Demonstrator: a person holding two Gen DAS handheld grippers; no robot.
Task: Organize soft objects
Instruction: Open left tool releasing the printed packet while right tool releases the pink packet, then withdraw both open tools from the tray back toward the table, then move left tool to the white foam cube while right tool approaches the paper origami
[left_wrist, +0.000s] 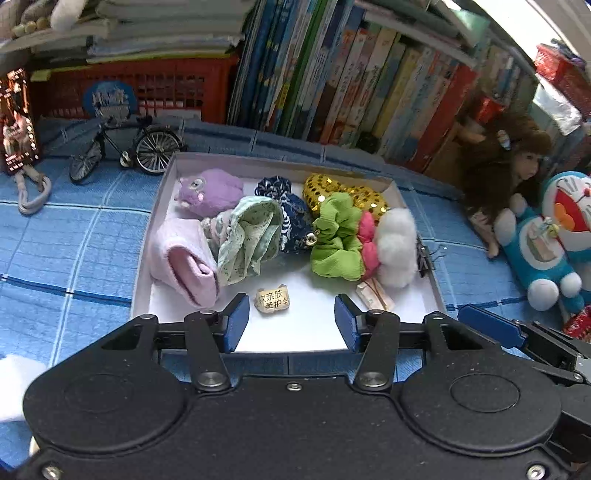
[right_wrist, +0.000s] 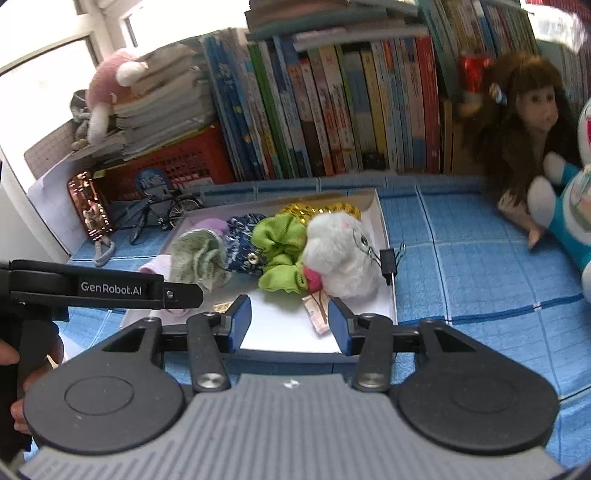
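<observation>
A white shallow box (left_wrist: 295, 332) (right_wrist: 288, 336) lies on the blue checked cloth. In it sit a purple plush (left_wrist: 210, 192), a pink folded cloth (left_wrist: 184, 258), a pale green floral scrunchie (left_wrist: 251, 236) (right_wrist: 199, 258), a navy pouch (left_wrist: 291, 214), a gold sequin piece (left_wrist: 325, 190), a lime green scrunchie (left_wrist: 336, 236) (right_wrist: 280, 251), a pink piece (left_wrist: 367, 240) and a white fluffy toy (left_wrist: 397, 247) (right_wrist: 340, 254). My left gripper (left_wrist: 291, 321) is open and empty over the box's near edge. My right gripper (right_wrist: 290, 321) is open and empty there too.
A row of books (left_wrist: 351, 81) and a red crate (left_wrist: 147, 88) stand behind. A model bicycle (left_wrist: 125, 147) and a phone (left_wrist: 18, 122) lie at the far left. A doll (left_wrist: 509, 166) and a Doraemon plush (left_wrist: 546, 240) sit at the right. A binder clip (left_wrist: 424, 262) grips the box's right wall.
</observation>
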